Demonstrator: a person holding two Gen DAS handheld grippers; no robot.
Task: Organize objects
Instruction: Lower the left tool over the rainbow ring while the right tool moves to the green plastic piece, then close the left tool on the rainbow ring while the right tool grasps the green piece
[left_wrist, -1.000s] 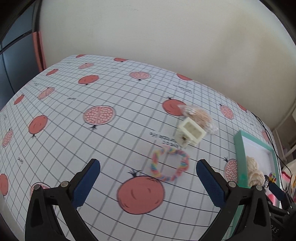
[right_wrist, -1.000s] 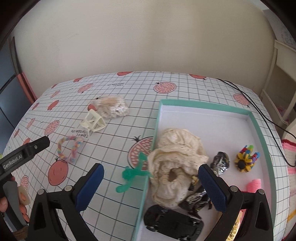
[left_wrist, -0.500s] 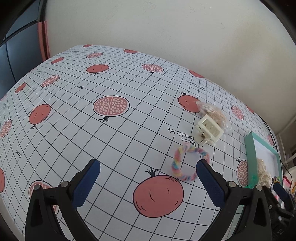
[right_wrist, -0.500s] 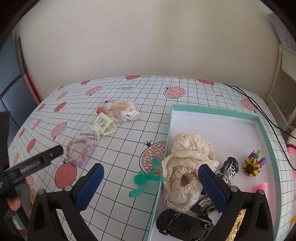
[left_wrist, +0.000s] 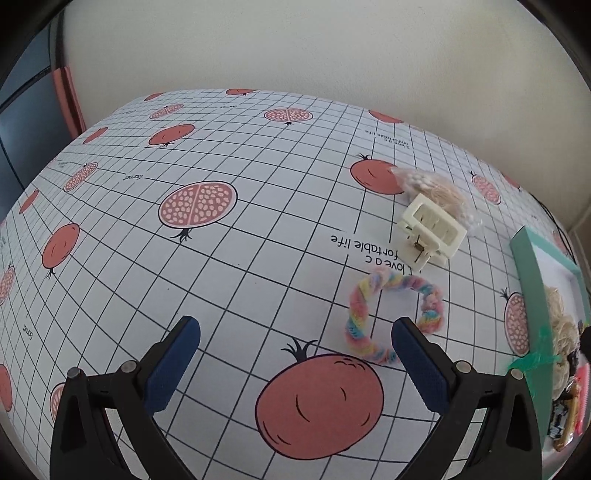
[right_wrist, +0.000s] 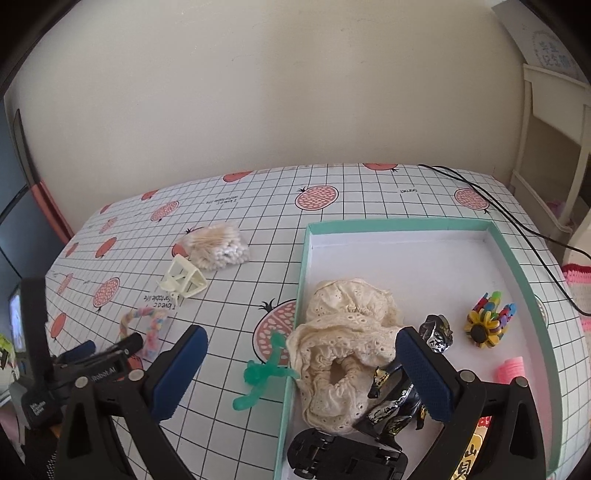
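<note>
While the left gripper (left_wrist: 295, 354) hangs wide open with the hair tie (left_wrist: 391, 317) just ahead of its right-hand finger, it should shift right until both pads straddle one side of the loop, then descend before closing. That tie is a soft pastel rainbow twist lying flat on the tablecloth (left_wrist: 221, 258). Also open and empty, the right gripper (right_wrist: 301, 373) hovers over the box (right_wrist: 517, 273) edge.

A white tablecloth (left_wrist: 229, 258) carries a black grid and red pomegranates. The pastel rainbow twisted loop (left_wrist: 391, 317) sits right of centre; cream plastic clip (left_wrist: 430, 230) above; mint-green, white-lined box (right_wrist: 413, 258) at right.
</note>
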